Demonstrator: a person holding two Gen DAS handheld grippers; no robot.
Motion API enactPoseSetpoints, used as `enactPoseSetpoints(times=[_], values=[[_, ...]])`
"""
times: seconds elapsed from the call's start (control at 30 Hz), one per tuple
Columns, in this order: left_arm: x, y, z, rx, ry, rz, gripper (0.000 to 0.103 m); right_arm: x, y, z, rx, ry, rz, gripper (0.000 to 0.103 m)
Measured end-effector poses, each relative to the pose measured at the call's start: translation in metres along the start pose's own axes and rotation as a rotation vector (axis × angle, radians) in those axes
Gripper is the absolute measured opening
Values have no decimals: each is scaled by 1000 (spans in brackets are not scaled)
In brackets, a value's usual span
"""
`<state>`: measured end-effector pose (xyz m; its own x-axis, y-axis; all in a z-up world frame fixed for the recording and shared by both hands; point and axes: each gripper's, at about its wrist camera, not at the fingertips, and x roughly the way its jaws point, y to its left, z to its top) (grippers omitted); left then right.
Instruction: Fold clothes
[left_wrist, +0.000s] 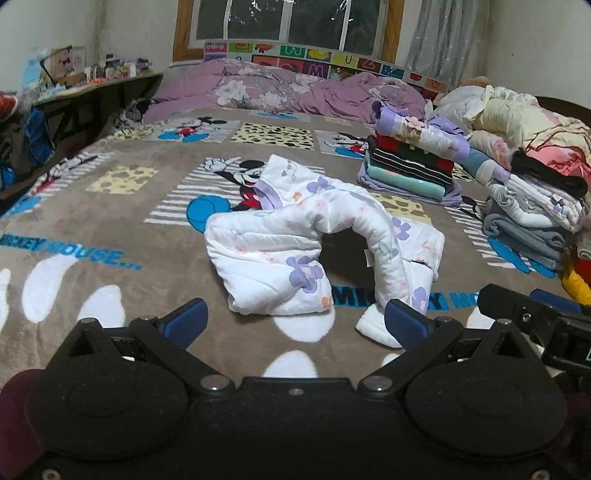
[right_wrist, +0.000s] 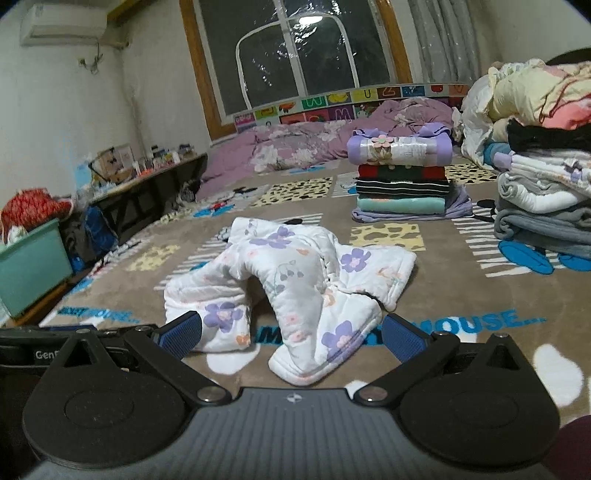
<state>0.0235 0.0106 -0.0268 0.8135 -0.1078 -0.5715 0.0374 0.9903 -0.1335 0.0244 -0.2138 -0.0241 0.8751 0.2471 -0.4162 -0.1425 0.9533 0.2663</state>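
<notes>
A white quilted garment with purple flowers (left_wrist: 314, 236) lies crumpled on the brown Mickey Mouse blanket (left_wrist: 110, 206), one part arched up over a gap. It also shows in the right wrist view (right_wrist: 295, 280). My left gripper (left_wrist: 295, 323) is open and empty, just short of the garment's near edge. My right gripper (right_wrist: 291, 334) is open and empty, its blue pads either side of the garment's near end. The right gripper's body shows at the right edge of the left wrist view (left_wrist: 532, 314).
A stack of folded clothes (left_wrist: 410, 162) stands behind the garment, also in the right wrist view (right_wrist: 402, 173). A second pile (left_wrist: 532, 210) lies at the right. A purple duvet (left_wrist: 280, 88) lies at the back. A dark shelf (left_wrist: 85, 99) and a green bin (right_wrist: 29, 266) stand on the left.
</notes>
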Motion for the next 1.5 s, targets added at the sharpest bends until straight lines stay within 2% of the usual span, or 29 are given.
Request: enactPoseSetpoints(times=[0.2, 0.3, 0.37, 0.6, 0.8, 0.9, 1.0, 1.13, 1.17, 1.23, 1.37, 1.43, 1.5], values=[[20, 15, 3, -74, -19, -54, 103, 23, -21, -11, -10, -50, 2, 103], [39, 29, 6, -128, 53, -75, 103, 38, -37, -19, 24, -63, 27, 103], [52, 40, 11, -172, 94, -85, 103, 50, -46, -25, 39, -43, 60, 103], [83, 75, 35, -319, 87, -111, 103, 85, -67, -30, 47, -6, 112, 103], [109, 105, 56, -445, 82, -134, 102, 105, -80, -40, 85, 30, 103, 103], [129, 124, 63, -553, 109, -177, 102, 116, -83, -46, 93, 83, 106, 103], [147, 133, 68, -592, 147, -208, 101, 124, -86, -50, 104, 123, 105, 103], [162, 134, 73, -587, 206, -243, 87, 126, -87, -50, 119, 123, 114, 103], [164, 133, 74, -576, 217, -251, 77, 127, -87, -50, 122, 123, 115, 103], [169, 131, 78, -545, 232, -261, 68, 128, -88, -50, 126, 122, 116, 103], [165, 118, 93, -435, 216, -273, 33, 127, -88, -50, 133, 121, 118, 103], [163, 110, 104, -374, 196, -281, 25, 126, -89, -50, 137, 120, 119, 103], [158, 99, 118, -284, 173, -283, 22, 125, -89, -49, 141, 119, 120, 103]])
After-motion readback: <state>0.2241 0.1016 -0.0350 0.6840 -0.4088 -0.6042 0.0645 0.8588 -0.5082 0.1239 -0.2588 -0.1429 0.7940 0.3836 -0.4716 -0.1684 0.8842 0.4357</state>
